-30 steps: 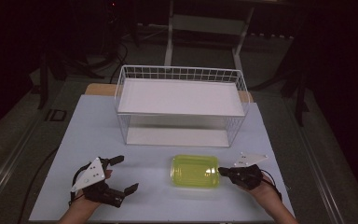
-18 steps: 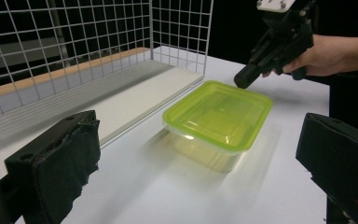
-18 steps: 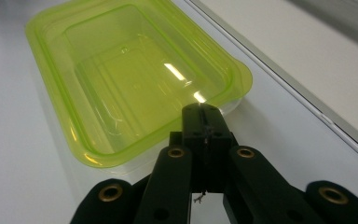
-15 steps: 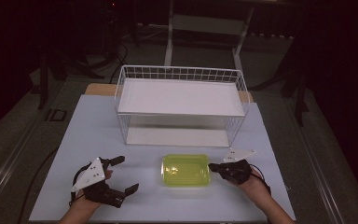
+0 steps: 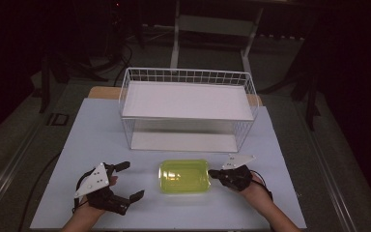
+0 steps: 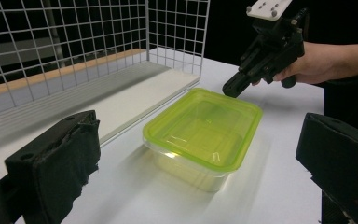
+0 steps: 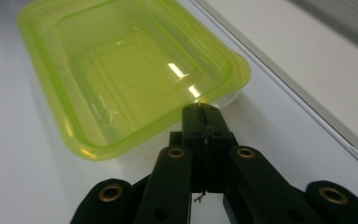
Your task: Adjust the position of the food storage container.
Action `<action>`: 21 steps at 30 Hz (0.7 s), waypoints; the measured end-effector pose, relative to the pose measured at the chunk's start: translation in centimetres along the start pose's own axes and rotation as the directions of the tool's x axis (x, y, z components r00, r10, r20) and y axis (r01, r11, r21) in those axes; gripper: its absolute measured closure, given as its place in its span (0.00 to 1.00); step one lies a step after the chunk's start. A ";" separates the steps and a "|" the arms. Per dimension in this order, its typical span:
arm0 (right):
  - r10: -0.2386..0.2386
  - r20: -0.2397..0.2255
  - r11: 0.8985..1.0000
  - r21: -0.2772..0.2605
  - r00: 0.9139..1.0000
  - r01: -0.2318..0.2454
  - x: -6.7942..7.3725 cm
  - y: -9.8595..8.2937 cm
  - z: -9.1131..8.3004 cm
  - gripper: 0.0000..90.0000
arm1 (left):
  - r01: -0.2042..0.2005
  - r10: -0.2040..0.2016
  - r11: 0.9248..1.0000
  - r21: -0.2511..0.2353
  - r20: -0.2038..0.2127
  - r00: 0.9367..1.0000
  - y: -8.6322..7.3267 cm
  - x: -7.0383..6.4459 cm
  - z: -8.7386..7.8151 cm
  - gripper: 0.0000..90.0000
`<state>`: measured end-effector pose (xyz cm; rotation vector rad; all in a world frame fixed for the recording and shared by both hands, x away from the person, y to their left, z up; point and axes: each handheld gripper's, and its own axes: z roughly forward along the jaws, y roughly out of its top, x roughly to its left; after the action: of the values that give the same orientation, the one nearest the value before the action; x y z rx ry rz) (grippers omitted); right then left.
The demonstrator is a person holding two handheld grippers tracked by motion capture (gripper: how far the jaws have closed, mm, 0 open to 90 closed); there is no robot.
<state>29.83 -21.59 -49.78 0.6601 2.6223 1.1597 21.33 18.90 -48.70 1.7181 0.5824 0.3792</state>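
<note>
A clear box with a yellow-green lid (image 5: 183, 176) lies flat on the white table (image 5: 92, 130), just in front of the wire basket. My right gripper (image 5: 211, 172) is shut, and its closed tips (image 7: 203, 109) press against the right rim of the lid (image 7: 130, 70) with nothing between them. My left gripper (image 5: 133, 180) rests open on the table, a short way left of the box. In the left gripper view its two wide-apart jaws frame the box (image 6: 203, 128), and the right gripper (image 6: 228, 88) touches the box's far edge.
A white wire basket (image 5: 186, 77) with a flat white shelf stands across the back half of the table, its mesh wall (image 6: 74, 42) close behind the box. Bare table surface lies to the left and right of the basket. Dark floor surrounds the table.
The box has slid left along the table, with my shut right gripper following against its right edge. The left gripper has stayed where it was, open.
</note>
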 end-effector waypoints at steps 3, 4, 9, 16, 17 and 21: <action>-0.012 -0.005 1.000 0.000 1.000 0.012 0.2 0.0 0.1 1.00 | -0.001 0.001 1.000 0.002 0.001 1.000 0.0 0.0 0.0 0.00; -0.019 -0.010 1.000 0.003 1.000 0.019 0.3 0.1 0.2 1.00 | 0.001 -0.001 1.000 0.003 0.002 1.000 0.0 0.0 0.1 0.00; -0.029 -0.005 1.000 0.002 1.000 0.029 0.6 0.4 0.1 1.00 | 0.005 -0.005 1.000 0.007 0.003 1.000 -0.1 0.1 0.0 0.00; 0.010 0.020 0.998 -0.063 1.000 -0.009 1.1 1.2 -1.5 0.81 | -0.013 0.013 0.999 0.032 0.003 1.000 -0.1 0.0 0.2 0.00; 0.018 0.036 0.997 -0.071 0.999 -0.015 1.2 1.3 -1.7 0.76 | -0.013 0.013 0.999 0.031 0.004 1.000 -0.1 0.0 0.2 0.00; 0.042 0.055 0.994 -0.104 0.998 -0.036 1.7 1.8 -2.3 0.56 | -0.022 0.022 0.999 0.038 0.000 1.000 0.1 -0.2 0.4 0.00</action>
<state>28.07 -21.27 -46.91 0.7161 2.4942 1.2581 21.43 18.48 -48.73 1.7619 0.5744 0.3870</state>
